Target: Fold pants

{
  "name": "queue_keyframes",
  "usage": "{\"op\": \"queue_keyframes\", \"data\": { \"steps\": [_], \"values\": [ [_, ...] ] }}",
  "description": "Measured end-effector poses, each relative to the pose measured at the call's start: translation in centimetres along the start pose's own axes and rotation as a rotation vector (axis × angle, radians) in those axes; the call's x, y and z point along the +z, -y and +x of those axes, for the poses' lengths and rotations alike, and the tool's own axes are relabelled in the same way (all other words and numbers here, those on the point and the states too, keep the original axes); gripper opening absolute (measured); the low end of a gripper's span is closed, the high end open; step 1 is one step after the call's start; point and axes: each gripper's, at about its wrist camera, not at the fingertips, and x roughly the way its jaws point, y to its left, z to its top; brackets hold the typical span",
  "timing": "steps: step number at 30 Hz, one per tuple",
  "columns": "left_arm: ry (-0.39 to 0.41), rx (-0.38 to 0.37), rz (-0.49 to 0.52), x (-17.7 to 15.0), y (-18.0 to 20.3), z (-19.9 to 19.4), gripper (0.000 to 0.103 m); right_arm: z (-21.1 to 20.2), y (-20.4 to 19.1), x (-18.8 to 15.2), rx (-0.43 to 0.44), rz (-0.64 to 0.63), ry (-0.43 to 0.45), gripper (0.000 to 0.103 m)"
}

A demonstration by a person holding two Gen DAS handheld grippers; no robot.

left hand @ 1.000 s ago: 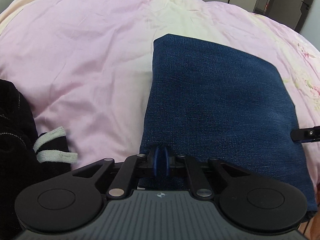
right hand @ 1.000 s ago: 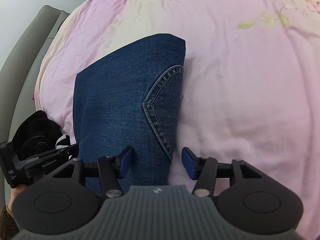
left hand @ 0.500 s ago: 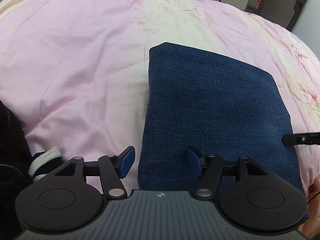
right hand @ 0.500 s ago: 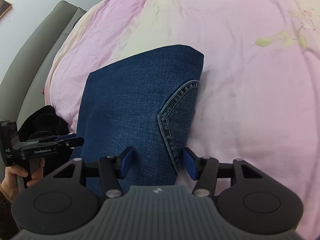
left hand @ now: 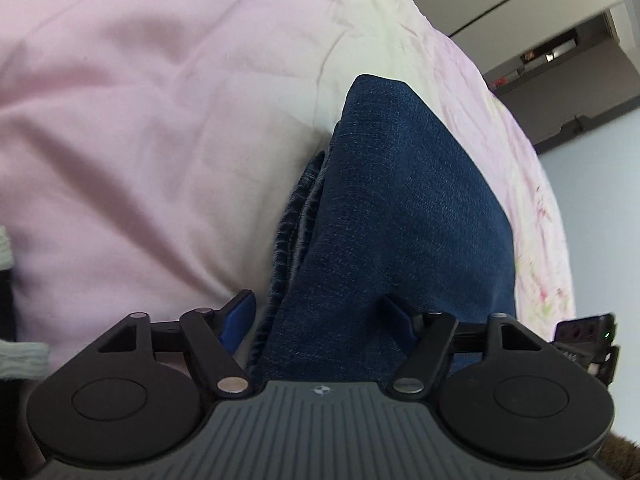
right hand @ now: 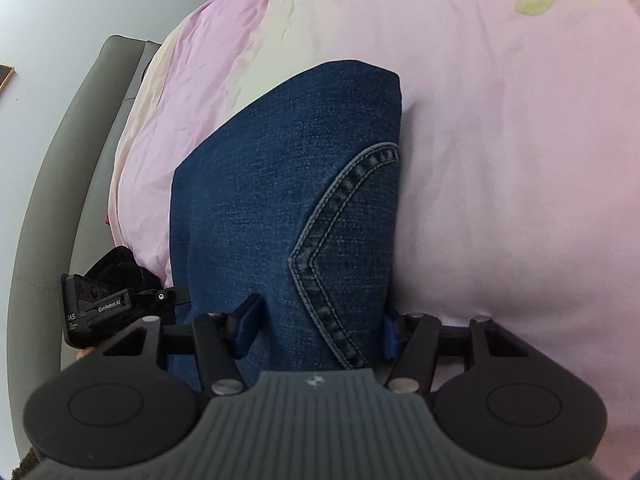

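Note:
The folded dark blue jeans (left hand: 400, 208) lie on the pink bedspread (left hand: 140, 120). My left gripper (left hand: 320, 320) is open, its fingers either side of the near left edge of the folded stack, where the layered edges show. In the right wrist view the jeans (right hand: 280, 208) show a stitched back pocket (right hand: 352, 248). My right gripper (right hand: 316, 328) is open, its blue pads straddling the near right edge of the jeans by the pocket. Each gripper shows at the edge of the other's view.
A black garment (right hand: 120, 268) with white bands (left hand: 20, 356) lies at the left of the jeans. A grey padded bed edge (right hand: 60, 184) runs along the left. Cabinets (left hand: 520, 8) stand beyond the bed.
My left gripper opened from shut and both grippers moved in low over the near edge of the jeans, so the fabric now lies between their fingers.

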Motion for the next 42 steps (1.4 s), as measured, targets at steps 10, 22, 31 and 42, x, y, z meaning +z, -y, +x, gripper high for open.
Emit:
{"op": "queue_keyframes", "data": {
  "steps": [10,22,31,42],
  "values": [
    [0.052,0.036,-0.055,-1.3,2.2,-1.4,0.038,-1.9,-2.9,2.3,0.031,-0.051,-0.039,0.025],
    [0.129,-0.030,-0.002,-3.5,9.2,-1.3,0.019,-8.5,-4.0,7.2,0.047,-0.207,-0.075,0.021],
    [0.112,-0.007,0.012,-4.6,9.8,1.8,0.021,-7.7,2.2,9.0,-0.049,-0.158,-0.110,0.033],
    [0.128,0.127,0.131,-4.6,12.7,1.0,0.036,-7.5,2.7,8.5,-0.172,-0.174,-0.106,0.043]
  ]
}}
